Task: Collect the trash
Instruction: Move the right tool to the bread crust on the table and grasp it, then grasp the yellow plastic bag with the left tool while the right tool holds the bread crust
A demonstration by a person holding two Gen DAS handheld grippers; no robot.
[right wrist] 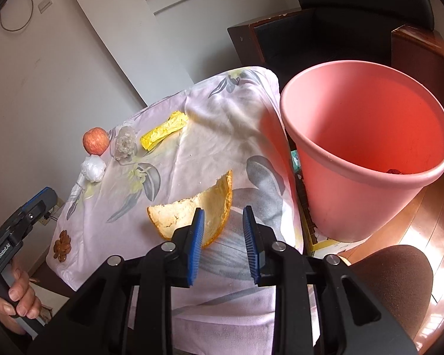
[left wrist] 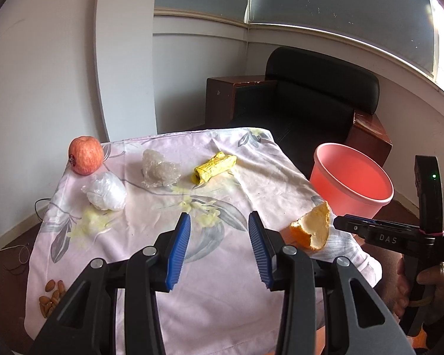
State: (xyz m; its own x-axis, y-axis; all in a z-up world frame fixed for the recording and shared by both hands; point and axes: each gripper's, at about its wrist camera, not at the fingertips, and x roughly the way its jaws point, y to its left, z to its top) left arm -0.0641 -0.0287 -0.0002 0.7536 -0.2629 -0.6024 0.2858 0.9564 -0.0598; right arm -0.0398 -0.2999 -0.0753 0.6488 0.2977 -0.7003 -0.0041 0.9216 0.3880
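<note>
A pink trash bin [left wrist: 352,177] [right wrist: 367,145] stands off the table's right edge. On the floral cloth lie an orange peel [left wrist: 312,227] [right wrist: 192,210], a crumpled yellow wrapper [left wrist: 214,167] [right wrist: 164,130], a clear plastic wad [left wrist: 159,168] [right wrist: 125,145] and a white plastic bag wad [left wrist: 106,192] [right wrist: 93,168]. My left gripper [left wrist: 219,222] is open and empty above the cloth's middle. My right gripper [right wrist: 223,217] is open and empty, its left finger just in front of the peel; in the left wrist view [left wrist: 340,223] it is seen side-on beside the peel.
A red apple [left wrist: 85,155] [right wrist: 95,141] sits at the far left corner and a pile of almonds [left wrist: 51,297] [right wrist: 62,245] at the near left. A black armchair [left wrist: 307,100] stands behind the table. The clothed table [left wrist: 222,295] ends close to the bin.
</note>
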